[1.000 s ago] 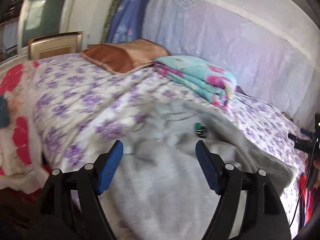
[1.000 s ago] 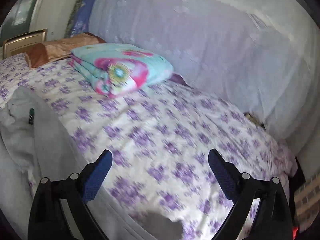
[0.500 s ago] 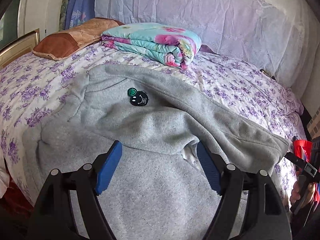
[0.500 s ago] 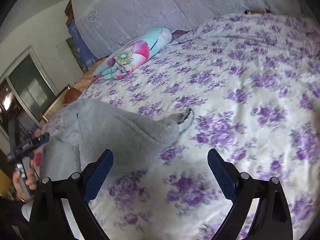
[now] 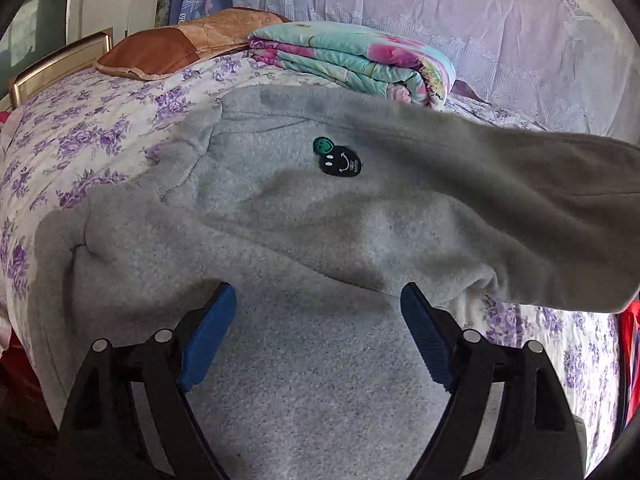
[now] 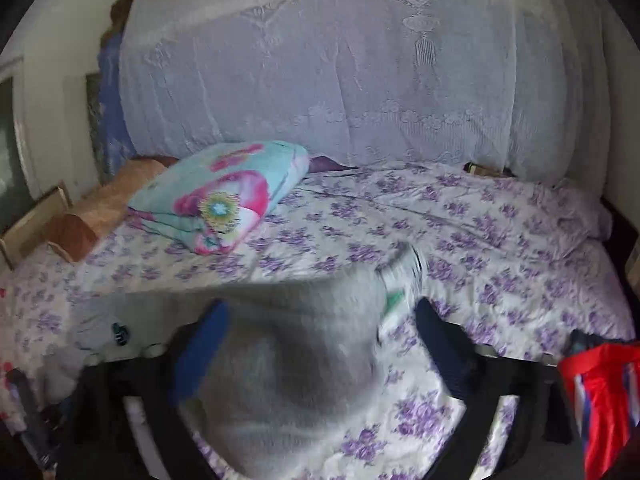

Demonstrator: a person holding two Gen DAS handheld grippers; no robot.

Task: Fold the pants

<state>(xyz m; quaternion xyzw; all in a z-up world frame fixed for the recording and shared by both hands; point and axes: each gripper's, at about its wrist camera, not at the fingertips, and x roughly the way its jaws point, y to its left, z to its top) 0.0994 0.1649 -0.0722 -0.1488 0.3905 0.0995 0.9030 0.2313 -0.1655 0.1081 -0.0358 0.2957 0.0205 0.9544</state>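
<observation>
While the grey pants (image 5: 304, 240) lie spread on the floral bed sheet (image 5: 84, 128), one leg doubled over toward the right, the fold is mid-step. L gripper (image 5: 318, 330): jaws apart, just widened, over fabric, nothing pinched. R gripper (image 6: 320, 344): jaws apart, blurred, astride the leg end. Next: likely pinch an edge w/ each, carry across.

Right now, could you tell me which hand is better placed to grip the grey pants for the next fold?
Probably the left. The left tool hangs open directly over the grey pants, its jaws just opened wider with cloth below. The right tool is blurred near the leg end.
</observation>
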